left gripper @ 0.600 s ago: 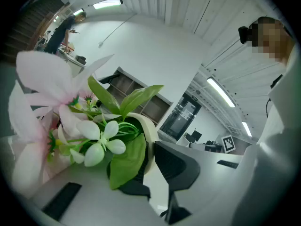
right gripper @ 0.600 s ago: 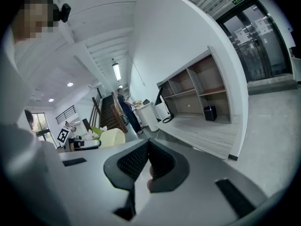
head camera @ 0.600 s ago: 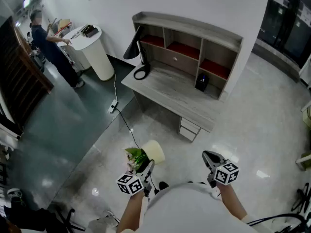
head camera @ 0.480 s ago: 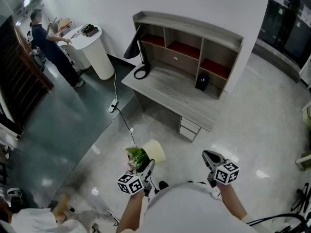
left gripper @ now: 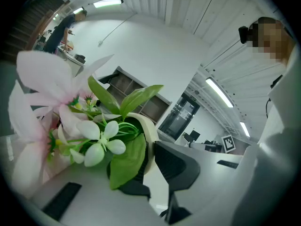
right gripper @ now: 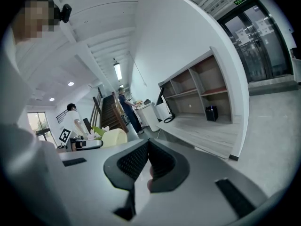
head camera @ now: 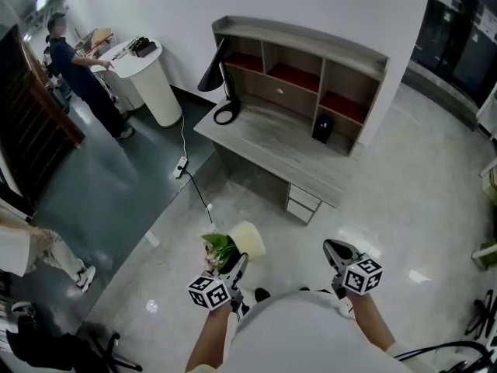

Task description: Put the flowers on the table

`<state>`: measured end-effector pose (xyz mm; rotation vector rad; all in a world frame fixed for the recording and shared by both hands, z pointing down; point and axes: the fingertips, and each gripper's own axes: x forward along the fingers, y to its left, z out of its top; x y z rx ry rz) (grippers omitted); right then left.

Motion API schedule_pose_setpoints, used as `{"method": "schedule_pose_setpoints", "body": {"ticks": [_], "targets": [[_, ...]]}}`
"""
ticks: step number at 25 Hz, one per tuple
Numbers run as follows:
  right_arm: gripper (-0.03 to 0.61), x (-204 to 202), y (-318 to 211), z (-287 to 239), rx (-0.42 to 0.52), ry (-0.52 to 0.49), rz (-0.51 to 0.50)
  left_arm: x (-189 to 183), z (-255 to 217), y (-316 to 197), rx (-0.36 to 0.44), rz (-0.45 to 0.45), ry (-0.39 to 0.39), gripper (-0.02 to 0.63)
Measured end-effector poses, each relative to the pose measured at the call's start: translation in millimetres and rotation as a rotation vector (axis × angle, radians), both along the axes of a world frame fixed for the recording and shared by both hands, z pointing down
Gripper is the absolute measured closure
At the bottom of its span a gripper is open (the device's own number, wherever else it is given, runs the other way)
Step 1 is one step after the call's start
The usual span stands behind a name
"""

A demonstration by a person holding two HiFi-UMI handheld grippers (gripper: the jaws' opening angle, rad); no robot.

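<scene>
**Cream pot in the left tool, grey surface well ahead**

Cream-coloured, the pot (head camera: 247,242) of flowers (left gripper: 96,142) hangs over the floor, close in front of the person. It is carried by the left tool (head camera: 235,268). In the left gripper view, that tool's jaws are closed on the pot's rim, one inside behind a leaf and one outside. The right tool (head camera: 335,252) is empty with its jaws drawn together, and it sits level with the left one, off to its right.

The next move turns on where the grey wooden surface (head camera: 273,144) lies from the pot. It is straight ahead and well apart, with bare floor between them. Its long edge runs from upper left to lower right in the head view, with the shelf unit behind it. The left tool is a little nearer to it and already holds the load.

A bare stretch lies between the black lamp (head camera: 223,90) and the small black box (head camera: 323,130). My judgement is that this is the natural place to set the pot.
</scene>
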<state>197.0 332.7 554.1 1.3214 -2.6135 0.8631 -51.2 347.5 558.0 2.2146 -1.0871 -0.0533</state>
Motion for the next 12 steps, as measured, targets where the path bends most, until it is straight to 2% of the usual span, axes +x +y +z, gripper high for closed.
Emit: {"method": "schedule_pose_setpoints", "body": {"ticks": [12], "targets": [[0.56,-28.5,13.4,5.3,-0.016,-0.022,0.022,-24.7,3.6,15.2,-0.006,0.023,-0.006,0.558]]}}
